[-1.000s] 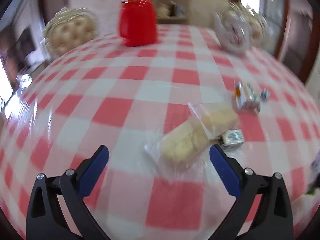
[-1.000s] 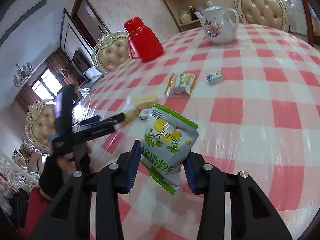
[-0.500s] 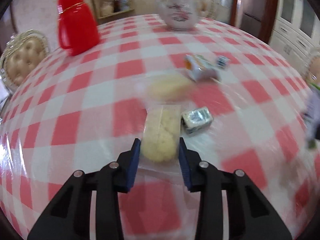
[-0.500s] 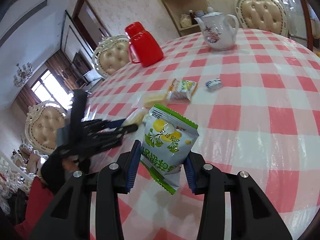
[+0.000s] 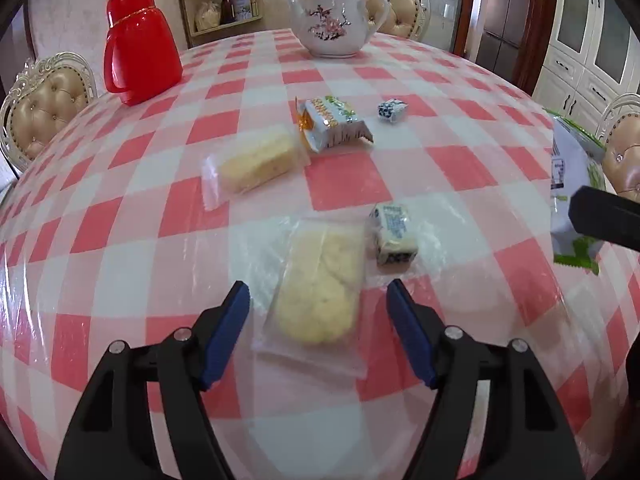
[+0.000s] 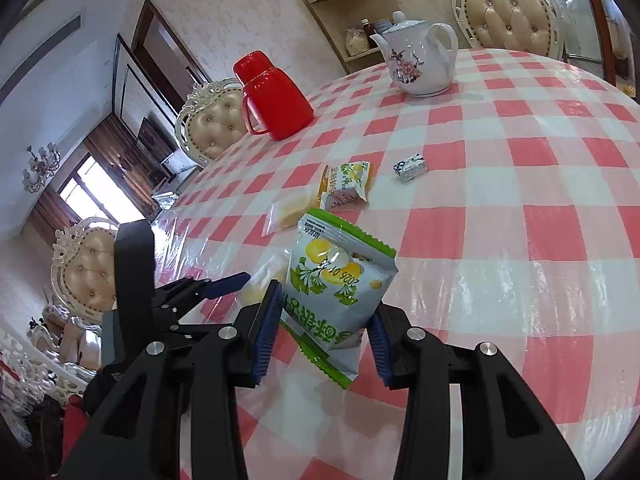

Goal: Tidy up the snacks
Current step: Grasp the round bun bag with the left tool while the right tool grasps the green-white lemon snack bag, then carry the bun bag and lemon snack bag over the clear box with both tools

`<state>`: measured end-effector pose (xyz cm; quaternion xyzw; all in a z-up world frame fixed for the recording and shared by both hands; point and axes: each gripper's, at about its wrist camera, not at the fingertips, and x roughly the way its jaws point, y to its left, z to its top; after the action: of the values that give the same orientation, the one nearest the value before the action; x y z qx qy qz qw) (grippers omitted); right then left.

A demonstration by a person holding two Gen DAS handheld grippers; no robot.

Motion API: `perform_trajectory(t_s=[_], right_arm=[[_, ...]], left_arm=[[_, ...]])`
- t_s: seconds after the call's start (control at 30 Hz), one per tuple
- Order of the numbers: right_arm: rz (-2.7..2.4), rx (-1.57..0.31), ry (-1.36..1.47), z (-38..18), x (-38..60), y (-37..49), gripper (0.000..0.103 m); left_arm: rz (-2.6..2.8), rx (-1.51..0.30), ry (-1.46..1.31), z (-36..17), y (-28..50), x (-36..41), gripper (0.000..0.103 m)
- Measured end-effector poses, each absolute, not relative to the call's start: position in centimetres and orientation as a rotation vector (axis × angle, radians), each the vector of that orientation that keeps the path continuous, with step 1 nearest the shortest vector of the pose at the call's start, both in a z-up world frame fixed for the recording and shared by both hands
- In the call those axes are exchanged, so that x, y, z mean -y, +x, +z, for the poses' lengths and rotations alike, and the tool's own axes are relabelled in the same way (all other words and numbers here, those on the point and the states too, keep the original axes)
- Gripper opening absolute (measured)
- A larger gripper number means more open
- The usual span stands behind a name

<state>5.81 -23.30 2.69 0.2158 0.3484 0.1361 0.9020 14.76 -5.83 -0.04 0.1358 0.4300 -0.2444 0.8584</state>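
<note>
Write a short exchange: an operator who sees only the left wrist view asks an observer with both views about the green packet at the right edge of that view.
Operator: I see only the pale back of the green packet at my edge. Is it held?
Observer: Yes. The right gripper is shut on it, with a blue pad pressed against each side.
Operator: What is printed on the front?
Observer: Yellow fruit and green leaves on a white ground, with a green band along the top edge.
</note>
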Motion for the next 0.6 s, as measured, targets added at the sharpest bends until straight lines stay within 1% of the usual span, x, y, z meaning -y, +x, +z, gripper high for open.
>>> perform_trajectory(t_s=[0.03, 0.07, 0.1, 0.27, 0.6], right_arm=[[0.283, -0.718, 0.442, 2.7, 23.3, 5.8, 0.041], [0.283, -0.718, 0.438, 2.7, 23.2, 5.8, 0.041], [0.279, -0.720, 0.433, 2.6, 23.2, 5.8, 0.041], [0.244, -0.746, 0.434, 1.7, 23.5, 6.5, 0.041], [0.231, -0.763, 0.445, 0.6, 23.6, 6.7, 0.041]], left_arm=[[-0.521, -0.895, 0.284, 0.1, 14.7, 6.0, 0.053], [-0.516, -0.887, 0.282, 0.1, 14.7, 6.0, 0.043], [-0.514, -0.886, 0.276, 0.2, 14.8, 6.0, 0.036], [-0.471, -0.854, 0.304, 0.3, 13.9, 6.7, 0.036], [-0.322, -0.783, 0.168, 2.2, 9.7, 5.3, 0.036]])
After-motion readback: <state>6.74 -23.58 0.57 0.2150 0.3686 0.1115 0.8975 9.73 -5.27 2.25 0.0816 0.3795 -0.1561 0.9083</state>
